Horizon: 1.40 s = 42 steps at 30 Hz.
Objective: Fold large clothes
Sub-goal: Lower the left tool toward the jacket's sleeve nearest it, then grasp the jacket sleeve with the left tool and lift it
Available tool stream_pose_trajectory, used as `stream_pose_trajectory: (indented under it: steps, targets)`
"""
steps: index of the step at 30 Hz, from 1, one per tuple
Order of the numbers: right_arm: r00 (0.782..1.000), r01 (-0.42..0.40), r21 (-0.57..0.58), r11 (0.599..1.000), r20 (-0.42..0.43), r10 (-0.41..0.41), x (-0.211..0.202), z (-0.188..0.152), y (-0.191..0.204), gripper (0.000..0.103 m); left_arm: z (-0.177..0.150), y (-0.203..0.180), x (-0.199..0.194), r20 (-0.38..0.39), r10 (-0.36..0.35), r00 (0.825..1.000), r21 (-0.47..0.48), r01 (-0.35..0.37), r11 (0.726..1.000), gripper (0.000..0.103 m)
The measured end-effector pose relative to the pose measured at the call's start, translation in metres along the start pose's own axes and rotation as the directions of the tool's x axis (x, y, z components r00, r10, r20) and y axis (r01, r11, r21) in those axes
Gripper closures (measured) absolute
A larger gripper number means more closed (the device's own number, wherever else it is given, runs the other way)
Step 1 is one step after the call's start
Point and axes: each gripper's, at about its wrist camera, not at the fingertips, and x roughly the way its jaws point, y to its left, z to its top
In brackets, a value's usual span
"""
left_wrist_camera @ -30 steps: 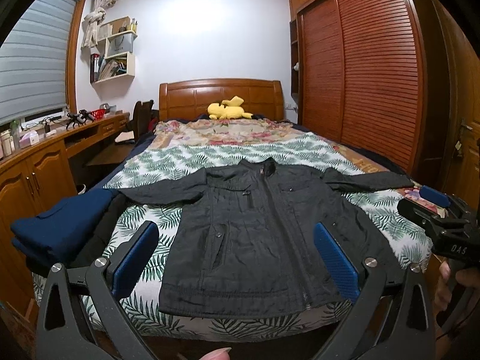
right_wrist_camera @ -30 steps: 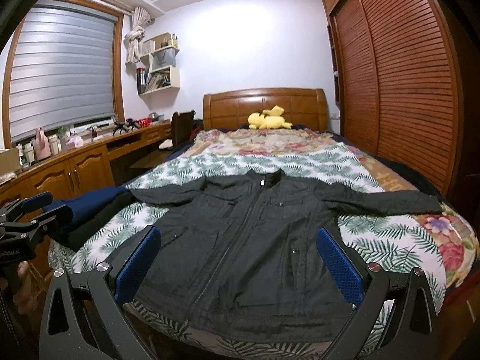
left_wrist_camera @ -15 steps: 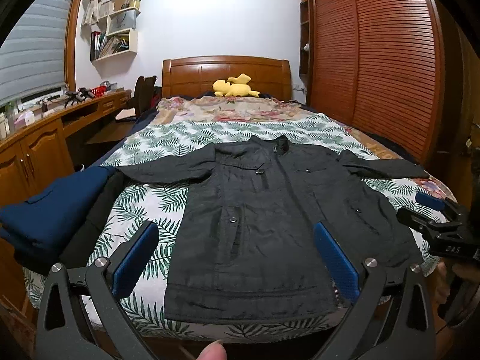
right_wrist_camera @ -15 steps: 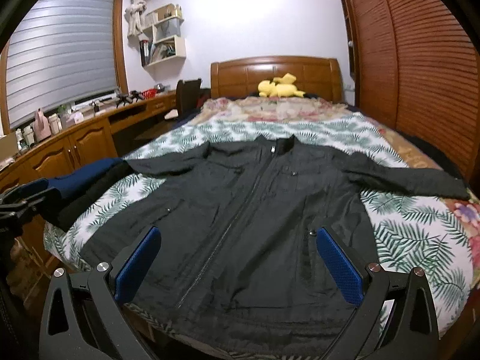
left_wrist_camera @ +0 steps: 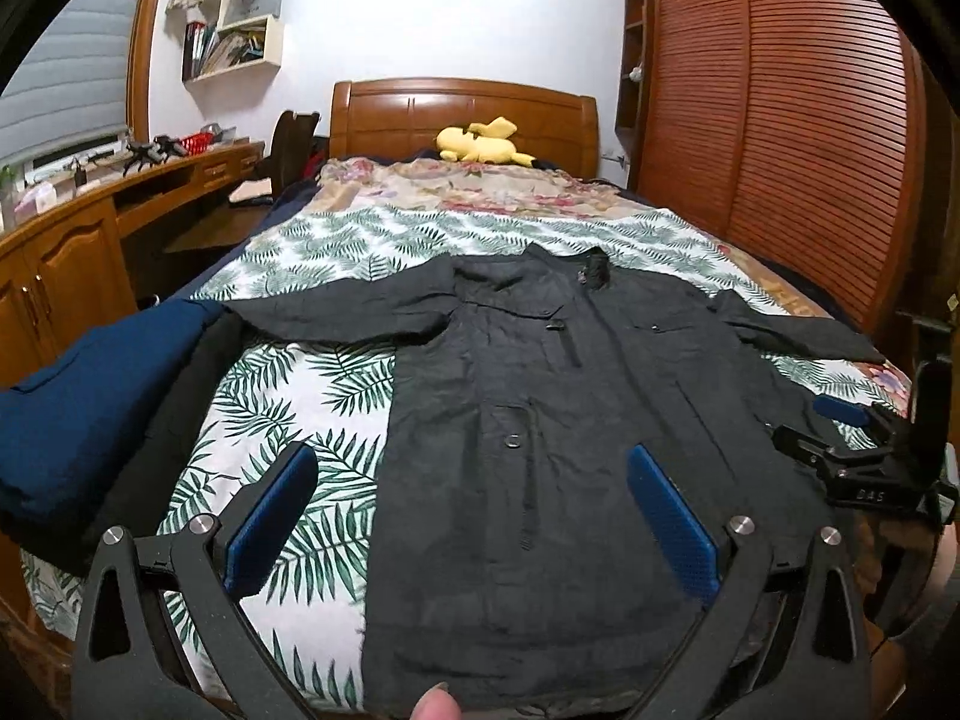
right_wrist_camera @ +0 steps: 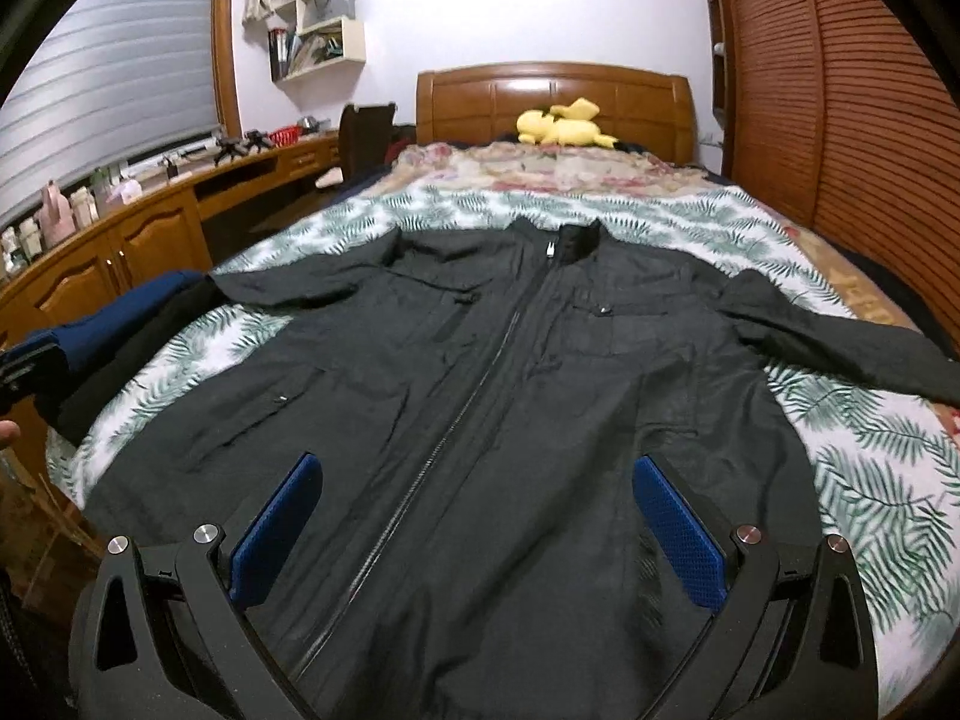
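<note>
A large black zip jacket (left_wrist_camera: 540,420) lies flat and face up on the bed, sleeves spread out to both sides; it fills the right wrist view (right_wrist_camera: 480,390). My left gripper (left_wrist_camera: 471,516) is open and empty, above the jacket's lower left hem. My right gripper (right_wrist_camera: 477,525) is open and empty, above the lower front by the zipper. The right gripper also shows in the left wrist view (left_wrist_camera: 852,450), at the jacket's right edge. The left gripper's tip shows at the left edge of the right wrist view (right_wrist_camera: 27,369).
The bed has a leaf-print sheet (left_wrist_camera: 312,372) and a wooden headboard (left_wrist_camera: 462,114) with a yellow plush toy (left_wrist_camera: 480,144). Folded navy and black clothes (left_wrist_camera: 78,408) lie at the bed's left edge. A wooden desk (left_wrist_camera: 72,240) runs along the left, a louvred wardrobe (left_wrist_camera: 810,120) along the right.
Both grippers have moved forward and lower toward the jacket's hem, so the jacket looks larger in both views. Both stay open.
</note>
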Motion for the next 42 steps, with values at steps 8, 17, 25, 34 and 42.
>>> stream_pose_trajectory:
  steps: [8, 17, 25, 34, 42]
  targets:
    - [0.999, -0.003, -0.030, 1.000, -0.041, 0.002, 0.037, 0.014, 0.001, 0.000, 0.013, 0.041, 0.048, -0.033, -0.036, 0.999, -0.034, 0.035, 0.999, 0.011]
    - [0.994, -0.010, -0.036, 0.999, -0.107, 0.006, 0.061, 0.002, 0.002, 0.000, 0.044, 0.090, 0.111, -0.070, -0.030, 0.997, -0.049, 0.027, 0.998, 0.028]
    - [0.995, -0.012, -0.026, 1.000, -0.096, 0.009, 0.054, 0.004, -0.004, 0.000, 0.070, 0.131, 0.174, -0.101, 0.021, 0.995, -0.078, -0.029, 0.997, 0.029]
    - [0.996, -0.016, -0.010, 1.000, -0.091, 0.015, 0.066, 0.009, -0.004, 0.000, 0.079, 0.184, 0.239, -0.228, 0.010, 0.974, -0.258, -0.070, 0.964, 0.030]
    - [0.995, -0.026, -0.002, 1.000, -0.091, 0.026, 0.068, 0.010, -0.005, 0.000, 0.072, 0.193, 0.273, -0.306, -0.063, 0.950, -0.381, -0.061, 0.923, 0.039]
